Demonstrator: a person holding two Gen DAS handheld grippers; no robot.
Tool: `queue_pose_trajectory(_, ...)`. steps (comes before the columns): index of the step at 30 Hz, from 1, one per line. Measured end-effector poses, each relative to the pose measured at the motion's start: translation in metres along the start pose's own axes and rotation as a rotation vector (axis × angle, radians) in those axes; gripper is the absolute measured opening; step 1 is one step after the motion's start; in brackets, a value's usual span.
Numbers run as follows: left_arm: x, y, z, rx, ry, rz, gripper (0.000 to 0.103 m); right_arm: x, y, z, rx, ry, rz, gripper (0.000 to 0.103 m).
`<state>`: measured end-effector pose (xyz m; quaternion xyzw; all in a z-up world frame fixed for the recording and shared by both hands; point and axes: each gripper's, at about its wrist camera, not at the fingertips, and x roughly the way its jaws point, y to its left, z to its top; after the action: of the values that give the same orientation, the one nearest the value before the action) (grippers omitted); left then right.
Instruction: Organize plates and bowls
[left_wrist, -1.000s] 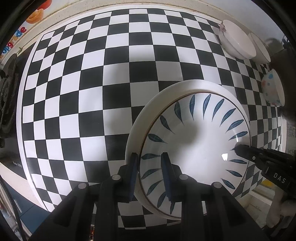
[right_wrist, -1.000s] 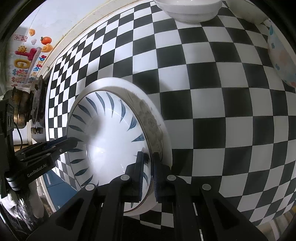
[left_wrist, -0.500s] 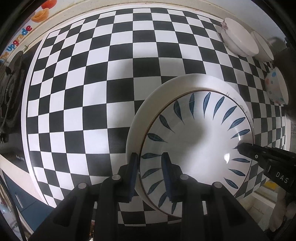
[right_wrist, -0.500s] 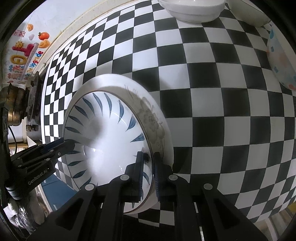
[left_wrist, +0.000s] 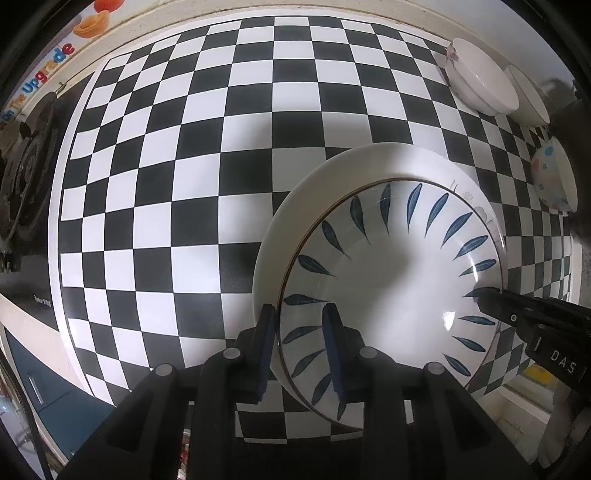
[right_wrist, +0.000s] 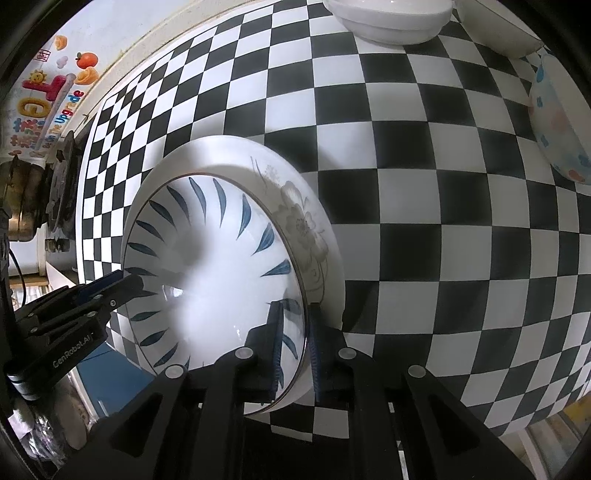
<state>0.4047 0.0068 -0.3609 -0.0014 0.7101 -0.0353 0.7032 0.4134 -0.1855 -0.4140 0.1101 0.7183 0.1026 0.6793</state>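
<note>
A white plate with blue leaf marks (left_wrist: 391, 280) sits over a larger white plate with a grey flower (left_wrist: 332, 173) on the checkered table. My left gripper (left_wrist: 301, 343) is shut on the blue-leaf plate's near rim. My right gripper (right_wrist: 297, 343) is shut on the opposite rim of the same plate (right_wrist: 214, 273); the flower plate (right_wrist: 303, 221) shows beneath it. Each gripper shows in the other's view, the right gripper (left_wrist: 495, 299) at the right and the left gripper (right_wrist: 125, 284) at the left.
Two white bowls (left_wrist: 480, 81) stand at the table's far right corner, with a dotted bowl (left_wrist: 554, 177) nearer along the right edge. The same bowls show in the right wrist view (right_wrist: 391, 14), with the dotted one (right_wrist: 557, 122). A gas stove (left_wrist: 26, 166) lies left of the checkered cloth (left_wrist: 166, 166).
Both grippers keep hold of the blue-leaf plate. The plates have shifted slightly lower in both views, with more table showing beyond them.
</note>
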Motion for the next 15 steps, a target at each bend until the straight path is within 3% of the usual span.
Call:
queue_pose_trajectory(7, -0.016, 0.005, -0.008, -0.022, -0.031, 0.006, 0.025, -0.016, 0.008, -0.004, -0.031, -0.016, -0.029, 0.026)
queue_pose_trajectory(15, -0.071, -0.010, -0.030, -0.020, -0.102, 0.004, 0.025, -0.064, 0.036, -0.025, -0.094, -0.084, -0.103, 0.027)
